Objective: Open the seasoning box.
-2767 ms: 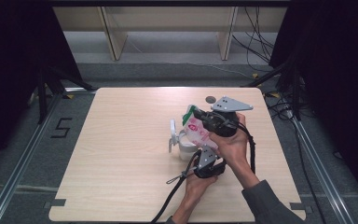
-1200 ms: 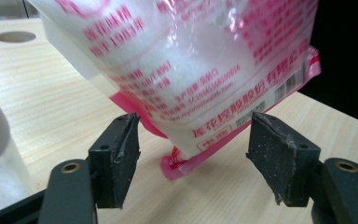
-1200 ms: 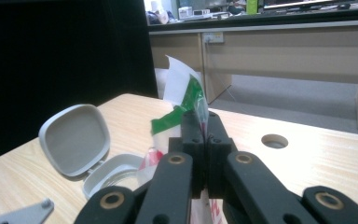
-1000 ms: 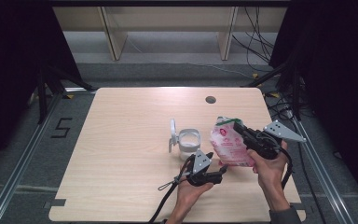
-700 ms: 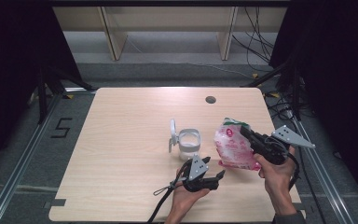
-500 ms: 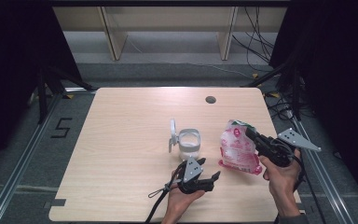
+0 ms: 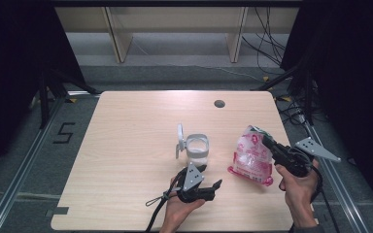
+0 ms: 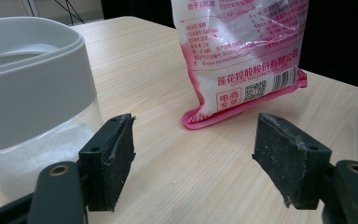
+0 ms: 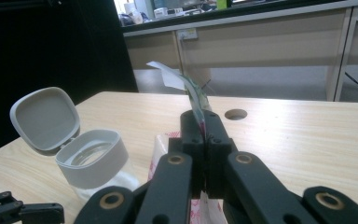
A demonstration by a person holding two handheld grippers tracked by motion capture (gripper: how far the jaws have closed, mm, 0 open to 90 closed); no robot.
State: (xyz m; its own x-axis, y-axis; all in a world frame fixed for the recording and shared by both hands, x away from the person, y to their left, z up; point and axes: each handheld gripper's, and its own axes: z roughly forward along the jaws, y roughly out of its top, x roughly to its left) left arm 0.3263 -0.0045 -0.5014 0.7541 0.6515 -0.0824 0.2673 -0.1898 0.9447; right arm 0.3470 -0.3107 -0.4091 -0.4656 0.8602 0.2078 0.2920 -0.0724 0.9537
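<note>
Pink-and-white bag (image 7: 250, 158) stands on desk (image 7: 126, 131) at about 4 o'clock from centre, base touching wood. Right gripper (image 7: 271, 144) jaws closed on bag's top edge. Right hand (image 7: 298, 187) behind it at desk's 5 o'clock edge.

Jar (image 7: 197, 150) with grey collar just past centre, hinged lid (image 7: 179, 137) flipped up at its 9 o'clock side, white grains inside.

Left gripper (image 7: 217, 186) low at 6 o'clock, jaws spread wide, nothing between them, pointing between jar and bag.

Round hole (image 7: 219, 103) in desk toward 1 o'clock.
</note>
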